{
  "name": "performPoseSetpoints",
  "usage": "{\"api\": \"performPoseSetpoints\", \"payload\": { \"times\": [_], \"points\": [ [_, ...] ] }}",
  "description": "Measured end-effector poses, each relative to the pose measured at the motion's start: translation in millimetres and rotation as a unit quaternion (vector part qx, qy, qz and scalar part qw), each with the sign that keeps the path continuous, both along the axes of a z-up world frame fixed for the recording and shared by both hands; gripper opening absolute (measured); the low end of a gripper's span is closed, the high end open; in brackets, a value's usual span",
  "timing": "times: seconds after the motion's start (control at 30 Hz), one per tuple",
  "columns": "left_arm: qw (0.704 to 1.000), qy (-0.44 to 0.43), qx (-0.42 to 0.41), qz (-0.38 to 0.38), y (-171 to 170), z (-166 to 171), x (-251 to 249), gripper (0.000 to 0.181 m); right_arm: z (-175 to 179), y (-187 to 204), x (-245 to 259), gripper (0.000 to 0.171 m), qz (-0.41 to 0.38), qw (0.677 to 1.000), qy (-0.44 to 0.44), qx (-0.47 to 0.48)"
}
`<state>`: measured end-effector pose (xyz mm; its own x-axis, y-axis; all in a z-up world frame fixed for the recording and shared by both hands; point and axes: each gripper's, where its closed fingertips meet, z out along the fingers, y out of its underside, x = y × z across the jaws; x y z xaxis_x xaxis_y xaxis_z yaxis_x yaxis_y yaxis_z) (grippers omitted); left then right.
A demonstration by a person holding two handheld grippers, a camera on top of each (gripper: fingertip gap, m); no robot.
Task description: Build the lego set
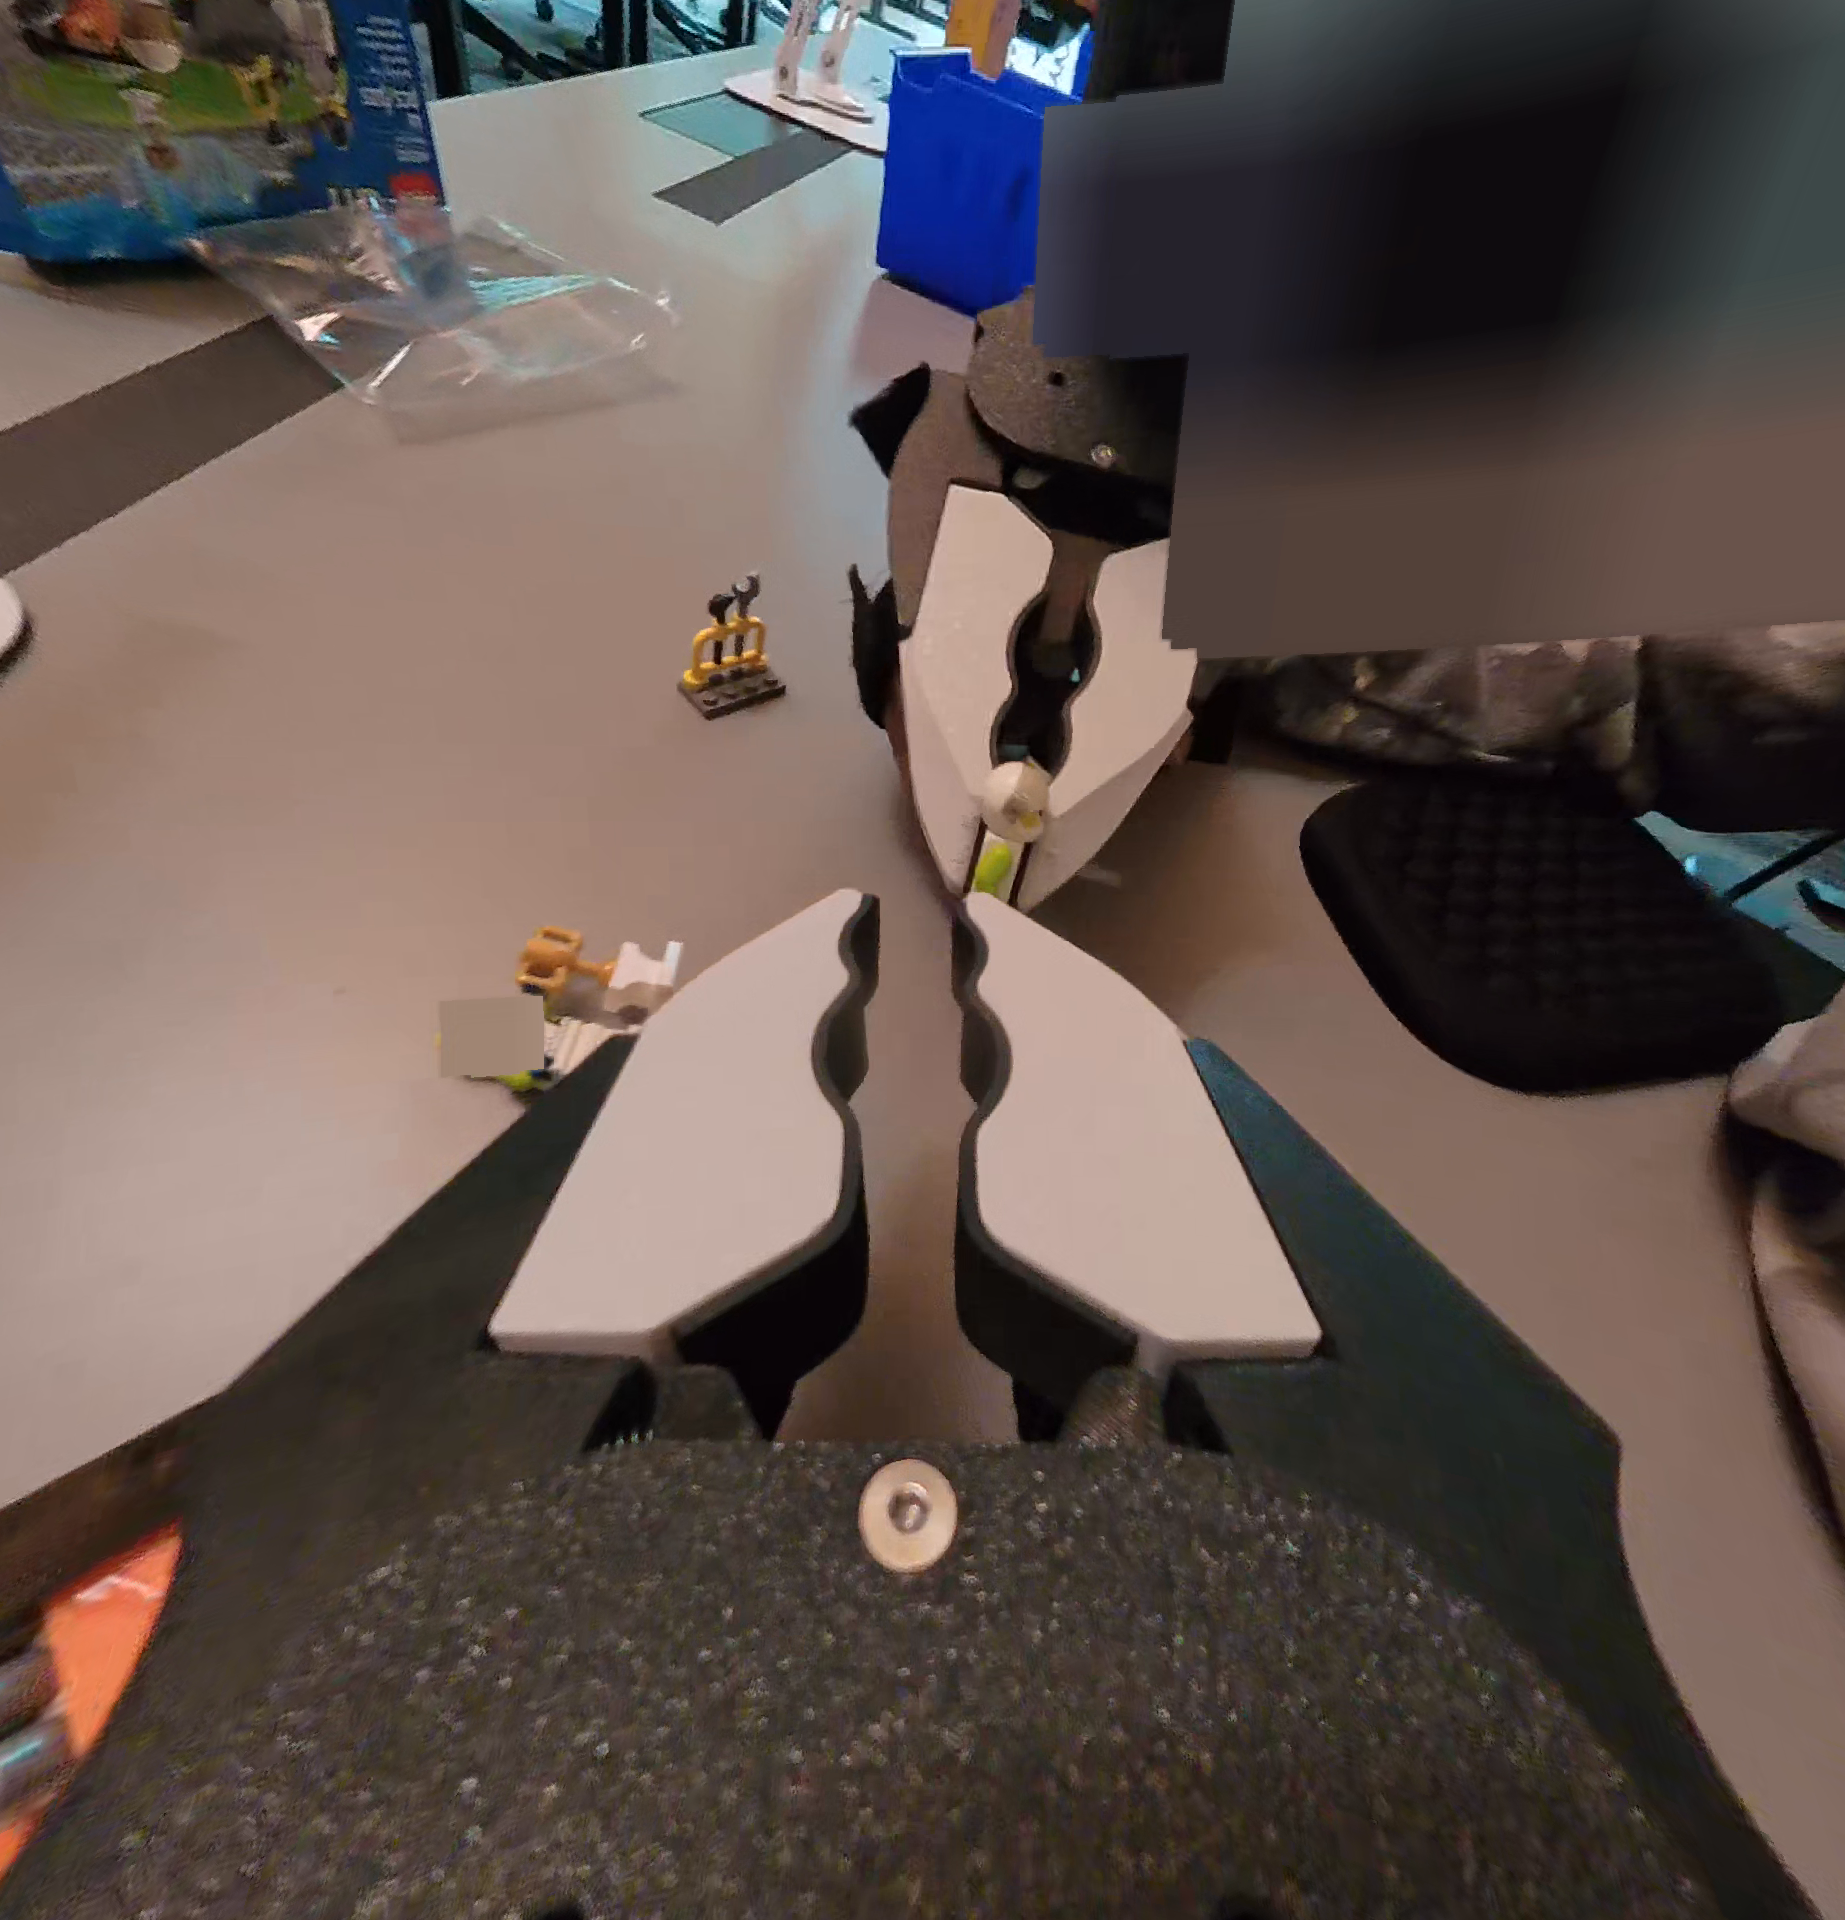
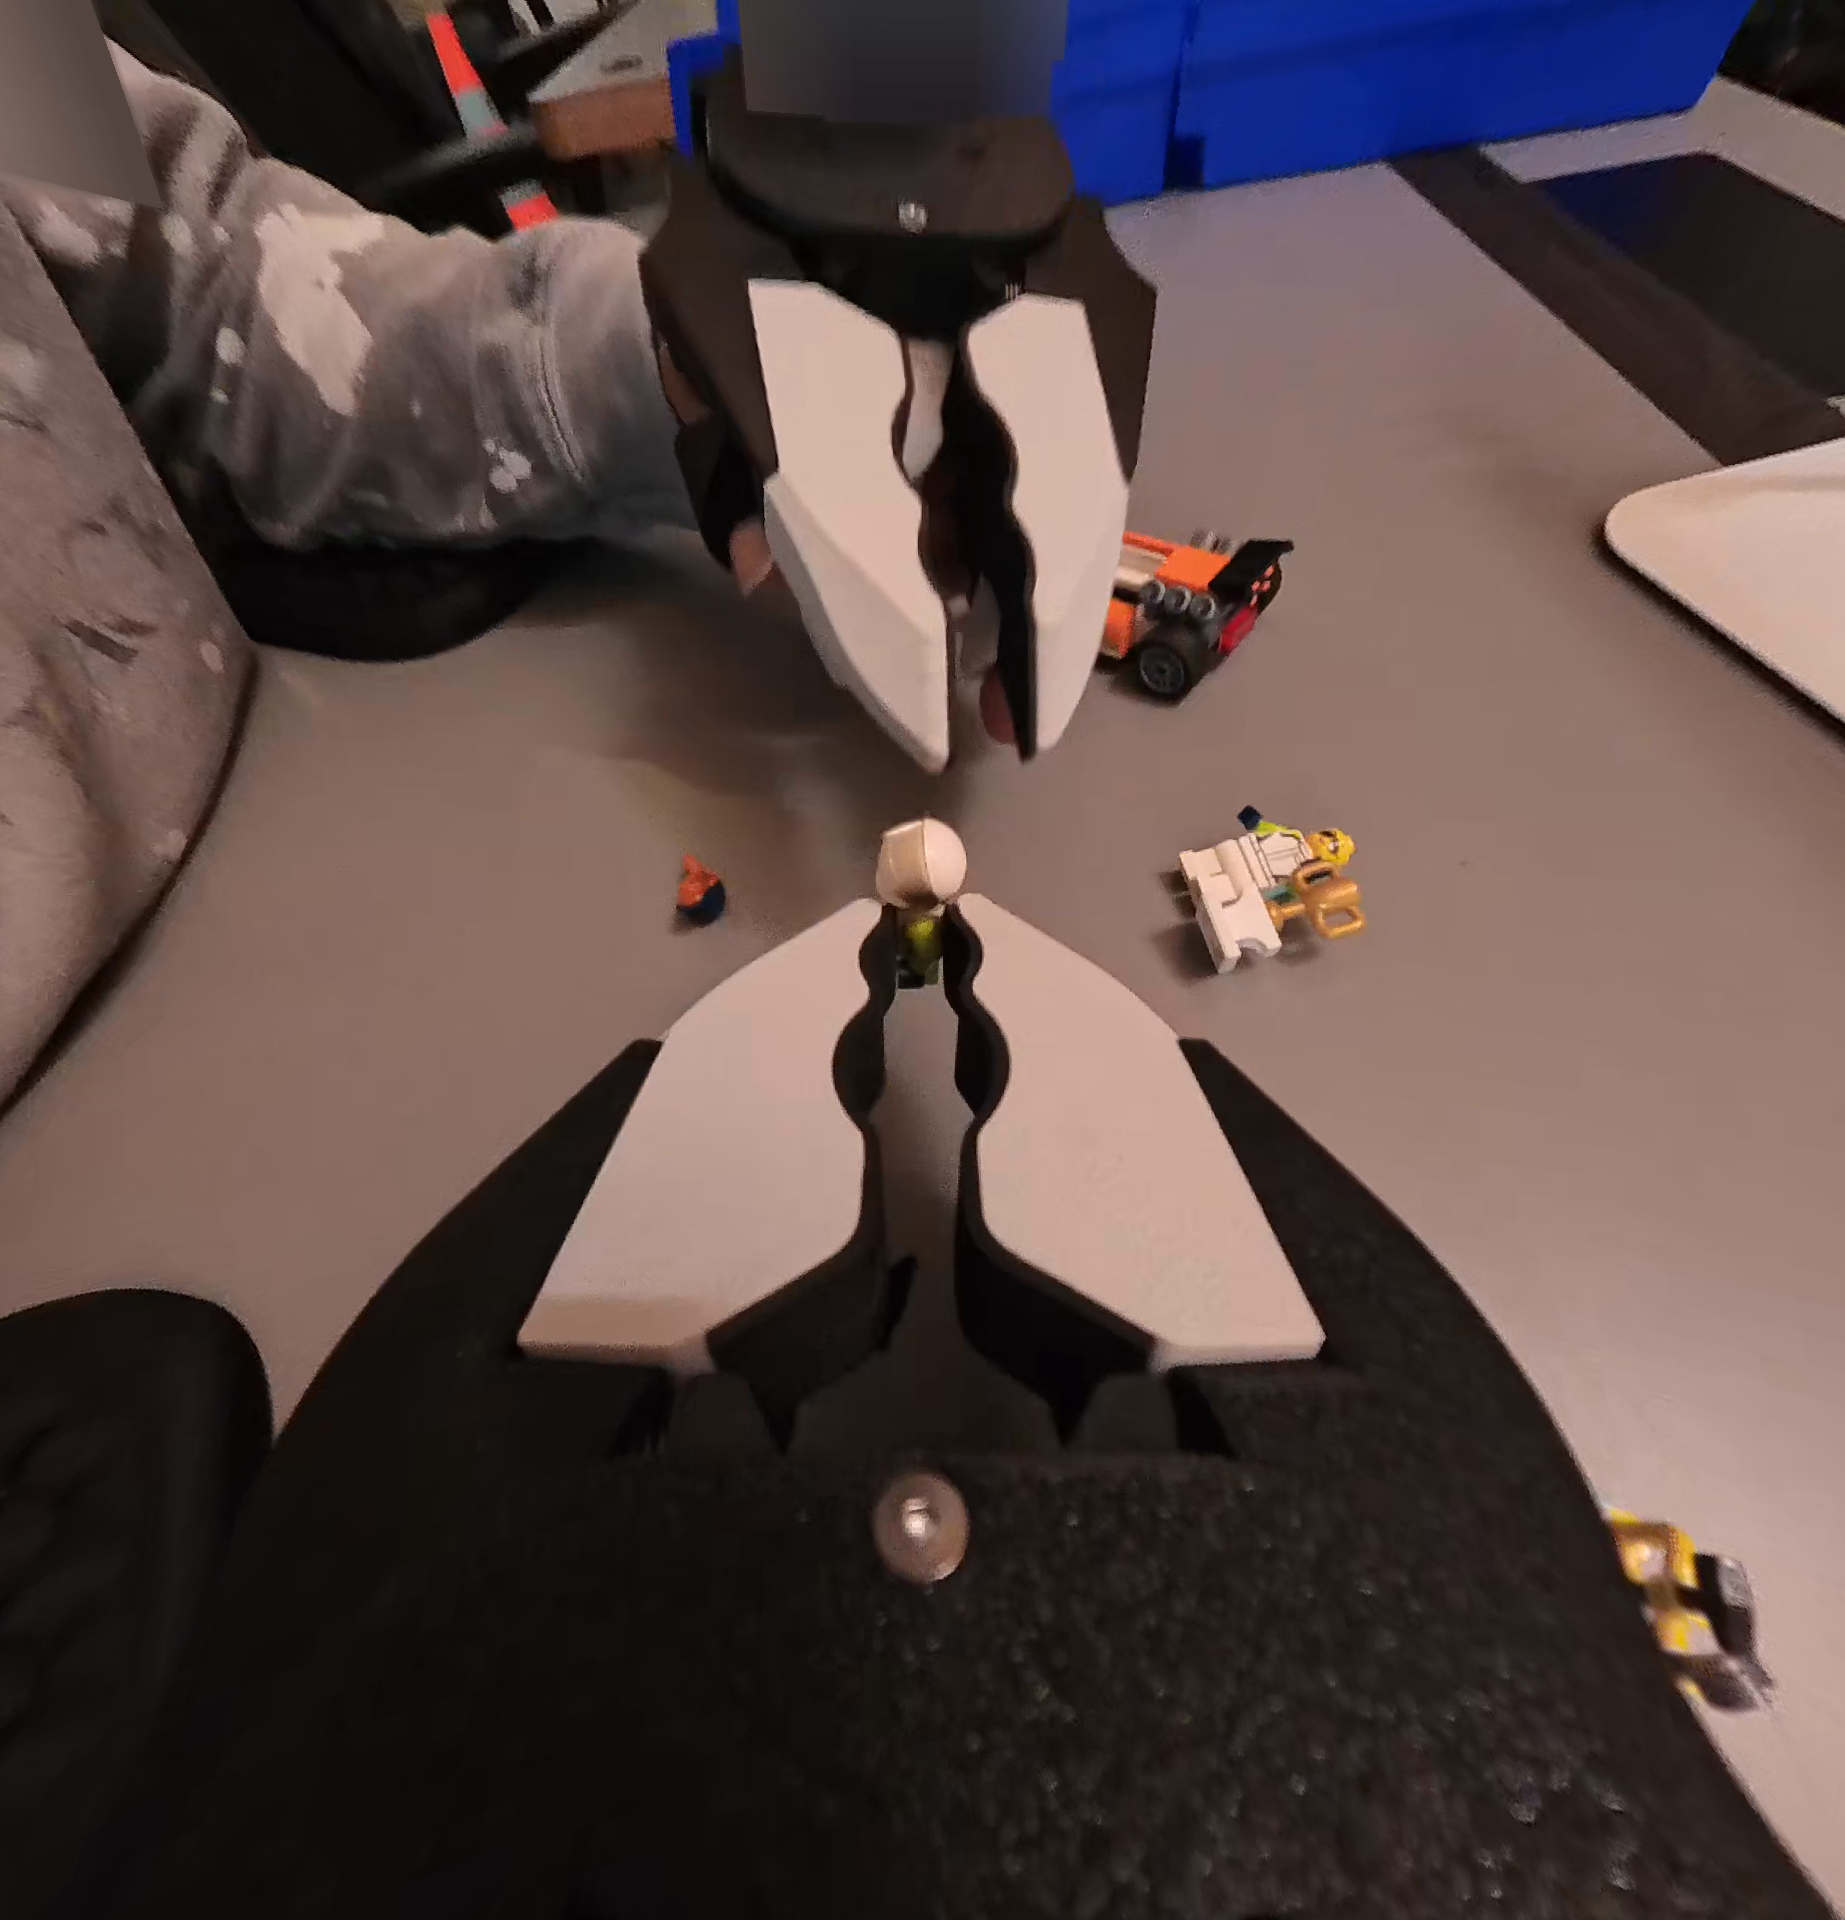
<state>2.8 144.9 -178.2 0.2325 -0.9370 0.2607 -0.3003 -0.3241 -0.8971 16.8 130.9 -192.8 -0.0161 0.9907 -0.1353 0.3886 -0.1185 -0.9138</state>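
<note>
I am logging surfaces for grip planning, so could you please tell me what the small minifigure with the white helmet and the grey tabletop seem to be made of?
The small minifigure with the white helmet, pinched in the right gripper, looks like hard moulded plastic: the helmet is smooth and shows a soft sheen. The grey tabletop seems a matte laminate, being flat, even and nearly glare-free, though the pictures leave that open.

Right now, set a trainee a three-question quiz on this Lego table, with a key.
1. True or false: the right gripper is shut on the small minifigure with the white helmet and lime-green torso.
2. Which model sits behind the left gripper in the right wrist view: A) the orange and black toy car, B) a green boat, C) a red plane?
3. Fill in: the yellow rack of black tools stands on the grey ____.

Key: 1 true; 2 A; 3 table.
</note>
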Motion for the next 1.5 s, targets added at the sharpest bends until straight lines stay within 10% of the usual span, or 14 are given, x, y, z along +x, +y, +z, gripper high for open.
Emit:
{"api": "performPoseSetpoints", "payload": {
  "times": [0.57,1.0,1.5],
  "points": [
    [0.999,0.014,-0.046,-0.011,-10.8,-15.3,11.8,0.005,-2.2,6.8,-6.2,0.008,-0.025,0.998,-0.024,0.057],
    [0.96,-0.058,-0.271,0.03,-6.2,-19.8,10.6,0.005,-13.4,21.5,-8.2,0.008,-0.069,0.987,-0.072,0.127],
    [0.976,-0.039,-0.213,-0.003,-11.6,-21.4,10.2,0.012,-14.8,22.9,-5.7,0.008,-0.072,0.99,-0.068,0.098]
  ]
}}
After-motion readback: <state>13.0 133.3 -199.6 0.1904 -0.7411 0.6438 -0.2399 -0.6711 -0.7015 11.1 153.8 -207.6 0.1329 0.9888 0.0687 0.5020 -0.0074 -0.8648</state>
